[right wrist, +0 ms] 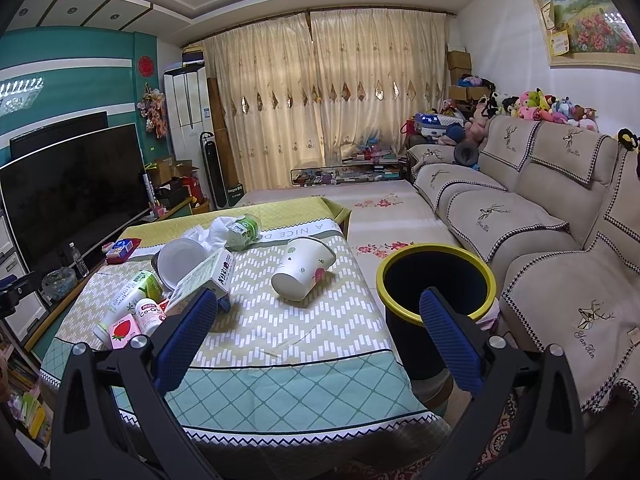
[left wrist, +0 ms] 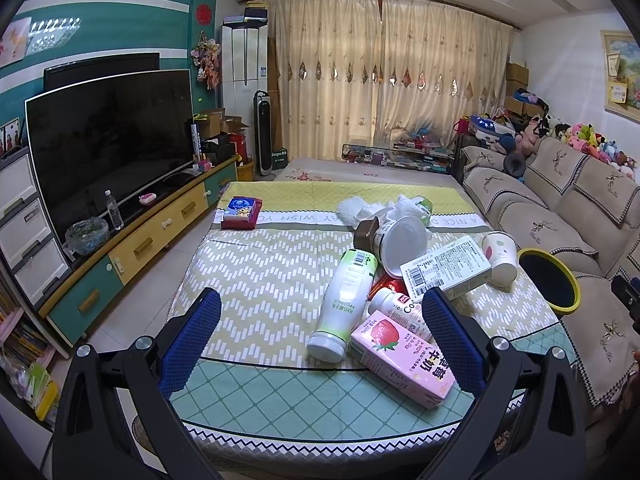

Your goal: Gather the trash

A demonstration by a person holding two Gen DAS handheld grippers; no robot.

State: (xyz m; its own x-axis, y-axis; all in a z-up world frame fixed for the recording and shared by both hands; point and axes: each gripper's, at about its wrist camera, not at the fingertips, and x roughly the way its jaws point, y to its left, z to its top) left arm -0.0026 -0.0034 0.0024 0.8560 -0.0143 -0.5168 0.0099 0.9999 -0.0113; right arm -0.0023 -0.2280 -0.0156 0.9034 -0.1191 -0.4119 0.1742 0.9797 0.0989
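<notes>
Low table under a green, yellow and white patterned cloth (left wrist: pixel 256 280) fills centre frame in both views. Dark round bin with yellow rim (right wrist: pixel 436 280) stands right of centre in the right wrist view, just beside the table edge. Trash clusters right of centre in the left view: white plastic bottle with green label (left wrist: pixel 344 300) on its side, pink strawberry milk carton (left wrist: pixel 404 356) at lower centre, white paper cup (right wrist: pixel 304 272) tipped over, apart. Left gripper (left wrist: pixel 320 332) spread wide, empty. Right gripper (right wrist: pixel 316 328) likewise apart, holding nothing.
</notes>
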